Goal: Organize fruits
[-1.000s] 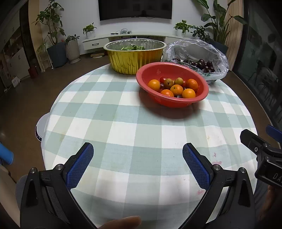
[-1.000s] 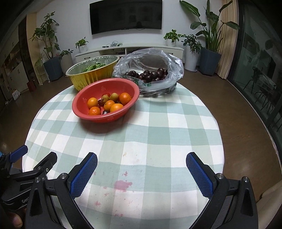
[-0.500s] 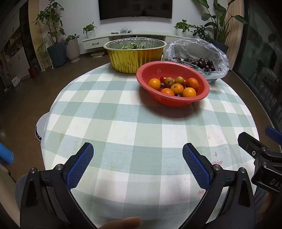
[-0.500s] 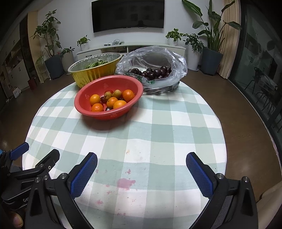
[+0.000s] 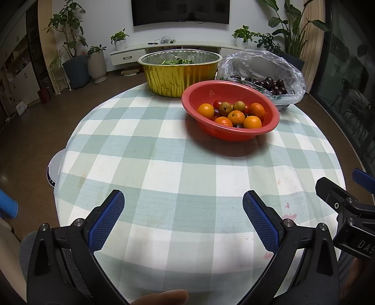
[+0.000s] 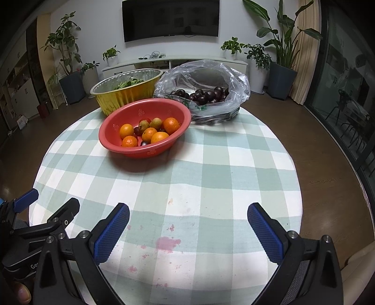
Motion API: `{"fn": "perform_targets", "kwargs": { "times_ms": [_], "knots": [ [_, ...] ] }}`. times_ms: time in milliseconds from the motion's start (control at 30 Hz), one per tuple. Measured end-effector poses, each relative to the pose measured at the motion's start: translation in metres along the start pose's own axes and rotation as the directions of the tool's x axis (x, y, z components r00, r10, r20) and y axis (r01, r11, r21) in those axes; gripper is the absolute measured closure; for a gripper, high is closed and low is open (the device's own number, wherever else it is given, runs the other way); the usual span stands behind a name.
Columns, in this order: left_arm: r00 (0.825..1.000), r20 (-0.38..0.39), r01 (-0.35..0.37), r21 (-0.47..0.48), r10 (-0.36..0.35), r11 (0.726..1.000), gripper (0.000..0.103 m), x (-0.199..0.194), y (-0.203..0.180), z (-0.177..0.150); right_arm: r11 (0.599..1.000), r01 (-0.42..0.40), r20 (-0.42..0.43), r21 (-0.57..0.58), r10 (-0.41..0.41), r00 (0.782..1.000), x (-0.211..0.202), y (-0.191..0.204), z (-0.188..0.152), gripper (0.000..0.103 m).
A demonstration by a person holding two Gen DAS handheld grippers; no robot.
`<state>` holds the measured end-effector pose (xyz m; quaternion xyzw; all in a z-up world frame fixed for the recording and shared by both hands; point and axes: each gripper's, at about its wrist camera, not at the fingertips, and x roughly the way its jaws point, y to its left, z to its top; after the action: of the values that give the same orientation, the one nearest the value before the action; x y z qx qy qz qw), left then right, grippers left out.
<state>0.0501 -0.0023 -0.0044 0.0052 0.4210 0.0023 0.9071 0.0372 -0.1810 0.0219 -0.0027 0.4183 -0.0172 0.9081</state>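
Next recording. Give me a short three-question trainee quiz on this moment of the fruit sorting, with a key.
1. True or false: the left tongs grip an orange.
2. Which container holds the oranges? A) red bowl B) gold foil pan C) plastic bag
3. Fill in: the dark cherries lie in the ____.

Key:
1. False. Both the left tongs and the right tongs are open and empty, near the table's front edge.
2. A
3. plastic bag

Home living room (wall television (image 6: pixel 171 20), houseplants (image 6: pixel 284 35))
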Motion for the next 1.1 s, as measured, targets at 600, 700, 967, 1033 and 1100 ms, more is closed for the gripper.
{"fn": "perform_targets", "kwargs": {
  "times_ms": [600,700,967,1033,1100],
  "knots": [
    [1.0,-0.002,0.0,0.0,0.0,1.0,0.0,0.0011,0.0012,-0.0008,1.0,0.0,-0.001,-0.001,0.0,1.0,0.0,0.0008,-0.0004,0.0],
    [1.0,-0.002,0.0,0.0,0.0,1.0,0.0,0.0013,0.0012,-0.0013,1.0,0.001,-0.001,-0.001,-0.001,1.0,-0.0001,0.0008,-0.0004,0.0],
    [1.0,-0.003,-0.001,-0.002,0.001,1.0,0.0,0.0016,0.0019,-0.0022,1.0,0.0,-0.002,-0.002,0.0,1.0,-0.0002,0.0014,-0.0007,0.0],
    [1.0,-0.002,-0.003,-0.002,0.003,1.0,0.0,0.002,0.0018,-0.0029,1.0,0.0,-0.003,-0.002,0.0,1.0,0.0003,0.0019,-0.0008,0.0],
    [1.0,-0.001,-0.004,-0.001,0.004,1.0,0.0,0.0021,0.0023,-0.0034,1.0,0.0,-0.003,-0.002,0.0,1.0,0.0006,0.0027,-0.0021,0.0]
  ]
}}
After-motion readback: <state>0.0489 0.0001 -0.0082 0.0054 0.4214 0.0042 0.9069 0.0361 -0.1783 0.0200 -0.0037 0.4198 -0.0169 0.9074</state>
